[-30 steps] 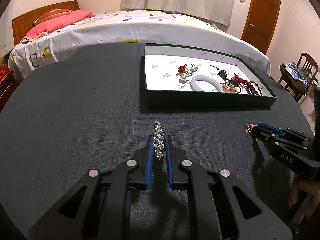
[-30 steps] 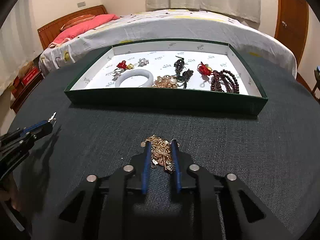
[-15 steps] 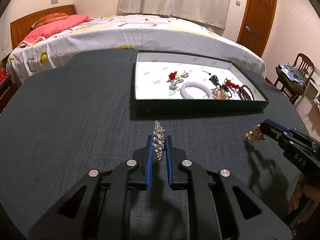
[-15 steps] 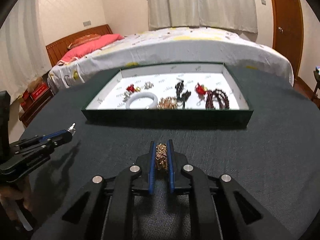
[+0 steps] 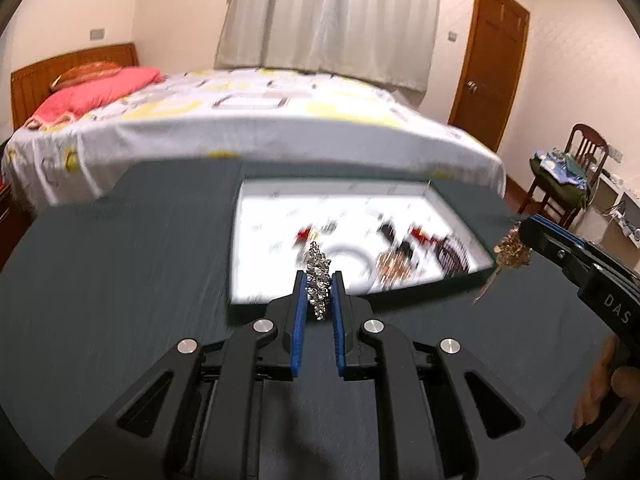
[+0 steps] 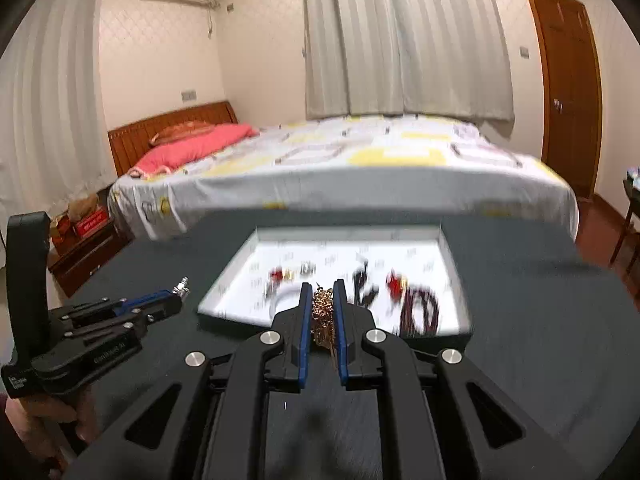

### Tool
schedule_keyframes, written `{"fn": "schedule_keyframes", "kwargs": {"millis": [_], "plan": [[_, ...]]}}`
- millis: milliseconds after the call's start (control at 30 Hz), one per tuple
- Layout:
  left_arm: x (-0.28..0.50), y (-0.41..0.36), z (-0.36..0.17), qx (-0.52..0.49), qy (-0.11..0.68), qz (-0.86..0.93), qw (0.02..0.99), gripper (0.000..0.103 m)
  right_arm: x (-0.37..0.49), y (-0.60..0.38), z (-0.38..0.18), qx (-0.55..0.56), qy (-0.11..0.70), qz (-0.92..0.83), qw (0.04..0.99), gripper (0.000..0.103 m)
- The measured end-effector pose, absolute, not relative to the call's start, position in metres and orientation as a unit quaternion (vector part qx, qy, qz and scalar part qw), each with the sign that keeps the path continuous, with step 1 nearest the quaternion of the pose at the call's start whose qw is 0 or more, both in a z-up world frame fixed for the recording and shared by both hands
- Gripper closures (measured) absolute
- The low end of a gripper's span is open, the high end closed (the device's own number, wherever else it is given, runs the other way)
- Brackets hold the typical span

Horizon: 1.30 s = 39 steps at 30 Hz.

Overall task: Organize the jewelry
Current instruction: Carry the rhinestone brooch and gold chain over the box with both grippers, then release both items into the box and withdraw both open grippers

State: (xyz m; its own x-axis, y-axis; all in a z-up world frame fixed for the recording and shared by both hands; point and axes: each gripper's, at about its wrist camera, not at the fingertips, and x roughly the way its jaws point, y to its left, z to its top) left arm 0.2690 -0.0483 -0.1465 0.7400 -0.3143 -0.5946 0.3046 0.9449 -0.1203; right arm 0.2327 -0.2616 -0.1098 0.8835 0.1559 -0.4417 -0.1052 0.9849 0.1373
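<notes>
Holding two pieces clear of the dark bench (image 5: 120, 280), both short of the tray (image 5: 460, 216) that lies at the far side. Left gripper (image 5: 319, 280): clenched on a silver rhinestone piece (image 5: 318, 280), which stands up between the blue pads and juts past their tips. Right gripper (image 6: 322, 312): clenched on a bunched gold chain (image 6: 323, 316), a loose strand trailing below the pads; in the left wrist view the same chain (image 5: 510, 252) hangs at the tray's right near corner. Tray contents, blurred: white bangle (image 6: 286, 294), red pieces, dark bead strand (image 6: 424, 312), others not told apart. Risks, judged: the trailing strand may catch on the tray's near wall as it crosses; the chain may land on pieces already there and tangle; the rhinestone piece, pinched along a narrow edge, may twist or slip if swung quickly.
</notes>
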Motion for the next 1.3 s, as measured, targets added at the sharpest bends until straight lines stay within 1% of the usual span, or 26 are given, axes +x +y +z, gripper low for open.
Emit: {"fn": "schedule_keyframes", "kwargs": {"millis": [233, 367, 433, 600, 733, 800, 867, 1100, 1200, 1267, 1300], "plan": [[0.317, -0.091, -0.12, 0.013, 0.277, -0.186, 0.943, 0.091, 0.276, -0.273, -0.084, 0.045, 0.185, 0.06, 0.98, 0.092], [0.36, -0.119, -0.128, 0.022, 0.273, -0.181, 0.944, 0.091, 0.31, -0.283, -0.091, 0.051, 0.177, 0.046, 0.982, 0.092], [0.381, -0.129, -0.137, 0.019, 0.279, -0.174, 0.944, 0.091, 0.333, -0.29, -0.103, 0.052, 0.179, 0.037, 0.982, 0.092], [0.433, -0.153, -0.177, 0.017, 0.321, -0.154, 0.934, 0.091, 0.38, -0.302, -0.141, 0.055, 0.215, 0.026, 0.975, 0.092], [0.457, -0.165, -0.2, 0.027, 0.354, -0.142, 0.924, 0.091, 0.408, -0.307, -0.167, 0.053, 0.25, 0.017, 0.967, 0.092], [0.465, -0.169, -0.201, 0.029, 0.363, -0.14, 0.921, 0.091, 0.421, -0.31, -0.179, 0.053, 0.272, 0.012, 0.961, 0.092], [0.471, -0.174, -0.202, 0.05, 0.371, -0.128, 0.918, 0.091, 0.424, -0.311, -0.179, 0.052, 0.276, 0.009, 0.96, 0.092], [0.477, -0.181, -0.212, 0.058, 0.401, -0.139, 0.903, 0.09, 0.436, -0.31, -0.189, 0.049, 0.328, 0.001, 0.944, 0.092], [0.476, -0.184, -0.211, 0.066, 0.402, -0.139, 0.903, 0.083, 0.437, -0.307, -0.19, 0.043, 0.333, 0.0, 0.942, 0.092], [0.476, -0.184, -0.21, 0.065, 0.401, -0.136, 0.904, 0.07, 0.438, -0.307, -0.191, 0.04, 0.338, 0.001, 0.94, 0.092], [0.476, -0.183, -0.211, 0.063, 0.401, -0.135, 0.904, 0.067, 0.438, -0.307, -0.191, 0.042, 0.339, 0.0, 0.94, 0.091]]}}
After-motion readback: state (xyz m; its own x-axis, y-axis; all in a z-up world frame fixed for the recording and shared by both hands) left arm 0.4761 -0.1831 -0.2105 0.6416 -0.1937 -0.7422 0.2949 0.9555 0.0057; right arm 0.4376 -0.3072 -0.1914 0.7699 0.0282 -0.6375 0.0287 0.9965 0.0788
